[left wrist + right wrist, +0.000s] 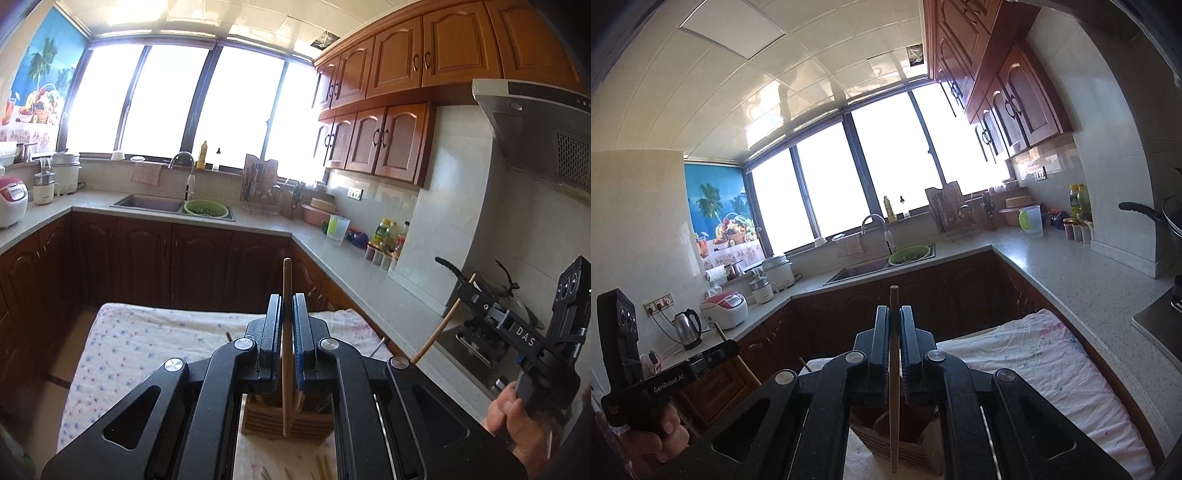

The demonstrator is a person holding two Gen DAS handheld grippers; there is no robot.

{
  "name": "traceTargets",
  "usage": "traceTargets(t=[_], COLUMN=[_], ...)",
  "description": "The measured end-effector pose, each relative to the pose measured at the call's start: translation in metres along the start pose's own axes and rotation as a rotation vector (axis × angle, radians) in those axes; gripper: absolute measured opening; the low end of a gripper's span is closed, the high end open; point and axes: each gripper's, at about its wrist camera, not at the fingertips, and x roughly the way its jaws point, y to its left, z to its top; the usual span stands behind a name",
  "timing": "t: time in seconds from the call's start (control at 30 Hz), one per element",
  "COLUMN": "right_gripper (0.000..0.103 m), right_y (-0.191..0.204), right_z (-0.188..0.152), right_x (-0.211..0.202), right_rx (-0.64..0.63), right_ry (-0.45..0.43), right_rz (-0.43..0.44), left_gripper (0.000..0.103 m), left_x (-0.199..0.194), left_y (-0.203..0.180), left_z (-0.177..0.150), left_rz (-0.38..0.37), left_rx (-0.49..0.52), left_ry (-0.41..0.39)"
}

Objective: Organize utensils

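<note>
My left gripper (287,301) is shut on a wooden chopstick (287,332) that stands upright, its lower end over the wooden utensil holder (269,424). My right gripper (894,312) is shut on another wooden chopstick (894,387), also upright above the holder (905,443). The right gripper shows in the left wrist view (466,286) with its chopstick (436,332) slanting down. The left gripper shows in the right wrist view (729,345). Loose chopsticks (321,467) lie on the cloth by the holder.
The holder stands on a flower-print cloth (147,339) over a table. A counter (369,273) runs along the right with a jug (338,229) and bottles (388,232). A sink (151,203) and green colander (205,208) sit under the window. A stove with pans (495,314) is at right.
</note>
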Motion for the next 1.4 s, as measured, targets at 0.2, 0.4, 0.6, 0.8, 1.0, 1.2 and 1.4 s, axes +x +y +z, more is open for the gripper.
traceTargets(t=[0.2, 0.4, 0.6, 0.8, 1.0, 1.2, 1.4], right_gripper=[0.005, 0.005, 0.005, 0.006, 0.006, 0.006, 0.012], right_y=[-0.009, -0.021, -0.029, -0.033, -0.037, -0.039, -0.042], right_z=[0.012, -0.016, -0.051, -0.070, -0.076, -0.075, -0.074], right_x=[0.029, 0.054, 0.067, 0.077, 0.082, 0.083, 0.083], right_rx=[0.010, 0.019, 0.026, 0.022, 0.027, 0.030, 0.053], right_ry=[-0.053, -0.018, 0.051, 0.119, 0.147, 0.155, 0.165], right_rz=[-0.040, -0.069, -0.089, -0.093, -0.102, -0.105, -0.099], left_gripper=[0.005, 0.005, 0.005, 0.005, 0.006, 0.006, 0.016], left_x=[0.037, 0.066, 0.088, 0.101, 0.102, 0.103, 0.097], left_y=[0.002, 0.015, 0.022, 0.027, 0.028, 0.028, 0.027], left_z=[0.008, -0.026, -0.058, -0.078, -0.078, -0.077, -0.072], left_rz=[0.054, 0.065, 0.085, 0.101, 0.103, 0.109, 0.059], left_rx=[-0.001, -0.038, -0.048, -0.057, -0.064, -0.058, -0.082], left_ry=[-0.049, -0.015, 0.070, 0.126, 0.139, 0.140, 0.160])
